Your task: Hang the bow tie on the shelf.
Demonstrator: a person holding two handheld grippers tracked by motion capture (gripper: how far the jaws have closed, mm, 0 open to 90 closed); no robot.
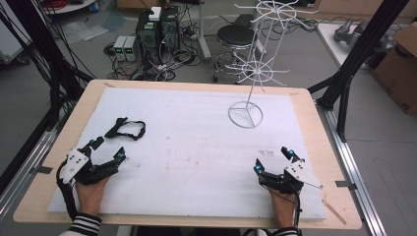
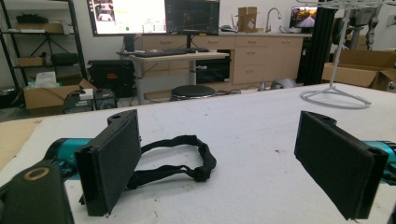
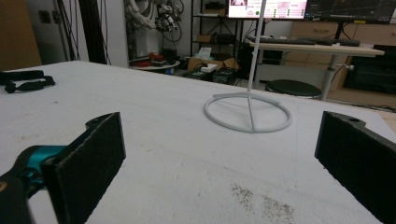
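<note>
A black strap loop lies on the white mat at the left; it also lies just past the left jaw in the left gripper view and far off in the right gripper view. My left gripper rests open near the mat's front left, a short way short of the strap, nothing between its jaws. My right gripper rests open at the front right, empty. A white wire display stand with hooked arms rises at the back right.
The white mat covers a wooden table. Black frame posts stand at both sides. Beyond the far edge are a stool, computers and cables on the floor. A cardboard box sits to the right.
</note>
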